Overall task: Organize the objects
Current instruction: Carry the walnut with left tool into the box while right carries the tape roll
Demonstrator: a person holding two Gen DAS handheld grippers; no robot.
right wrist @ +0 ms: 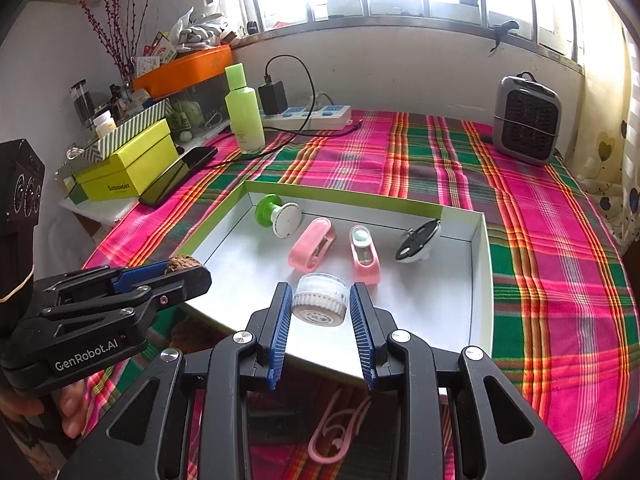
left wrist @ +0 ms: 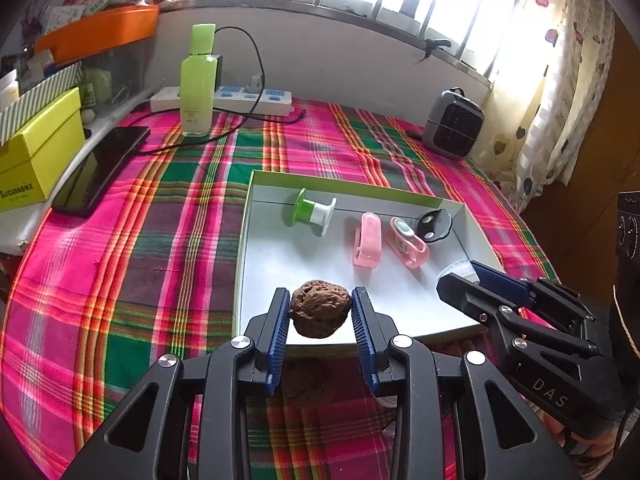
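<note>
My left gripper (left wrist: 320, 304) is shut on a brown wrinkled walnut (left wrist: 319, 307), held above the near edge of a shallow white tray (left wrist: 280, 264) with green rim. My right gripper (right wrist: 320, 300) is shut on a small clear round jar (right wrist: 320, 300) with a white lid, over the tray's (right wrist: 440, 304) near part. In the tray lie a green-and-white spool (left wrist: 314, 211), two pink clips (left wrist: 367, 240) (left wrist: 406, 242) and a black-and-white round item (left wrist: 434, 225). The right gripper shows in the left wrist view (left wrist: 460, 276); the left gripper shows in the right wrist view (right wrist: 192, 270).
A green bottle (left wrist: 197, 84), a power strip (left wrist: 224, 100) with cables, a black phone (left wrist: 100, 168) and a yellow-green box (left wrist: 36, 152) stand at the back left. A grey heater (left wrist: 452, 124) stands at the back right. A pink hook (right wrist: 336, 436) lies on the plaid cloth under my right gripper.
</note>
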